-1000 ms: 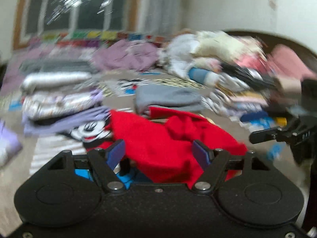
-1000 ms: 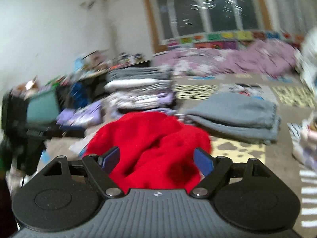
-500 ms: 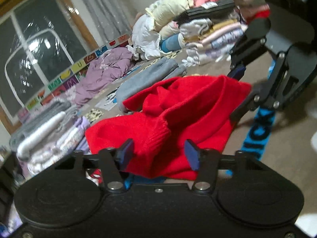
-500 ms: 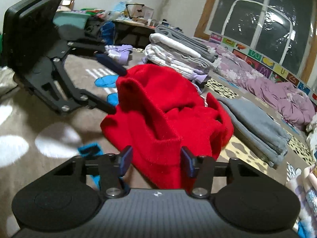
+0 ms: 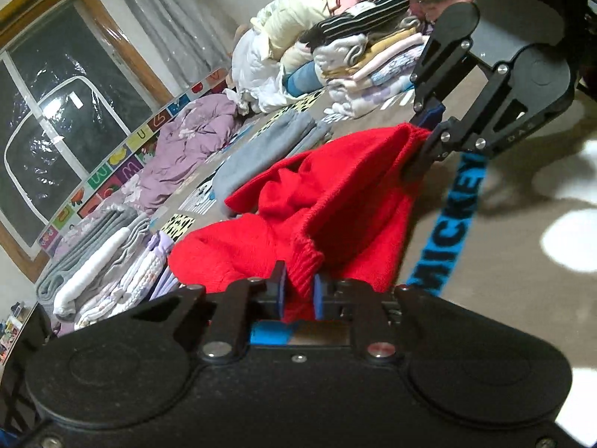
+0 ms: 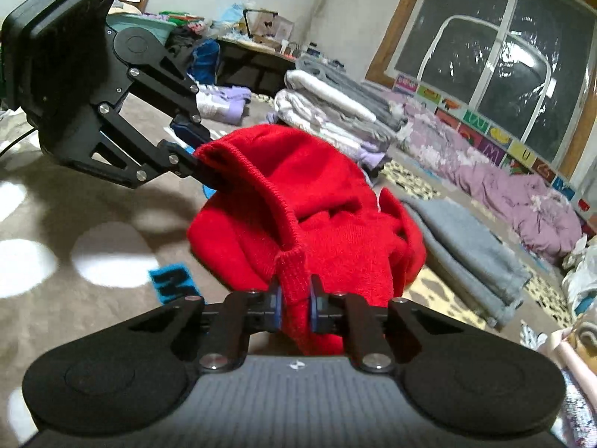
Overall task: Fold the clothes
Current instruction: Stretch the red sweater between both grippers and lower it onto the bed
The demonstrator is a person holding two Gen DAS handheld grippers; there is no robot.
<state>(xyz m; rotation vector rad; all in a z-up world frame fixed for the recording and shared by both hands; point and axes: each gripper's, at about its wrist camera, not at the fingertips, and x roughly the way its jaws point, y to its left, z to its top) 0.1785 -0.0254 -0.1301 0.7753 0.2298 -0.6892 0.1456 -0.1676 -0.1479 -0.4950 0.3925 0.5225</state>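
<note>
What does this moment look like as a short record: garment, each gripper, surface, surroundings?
garment: red sweater, bunched up, partly lifted off the rug
left gripper: closing on a ribbed edge of the sweater, fabric between its pads
right gripper: closing on another ribbed edge, fabric between its pads
surface: brown rug with white spots
nearby: folded grey garment beyond the sweater; stack of folded clothes behind it
background: window, purple bedding below it
</note>
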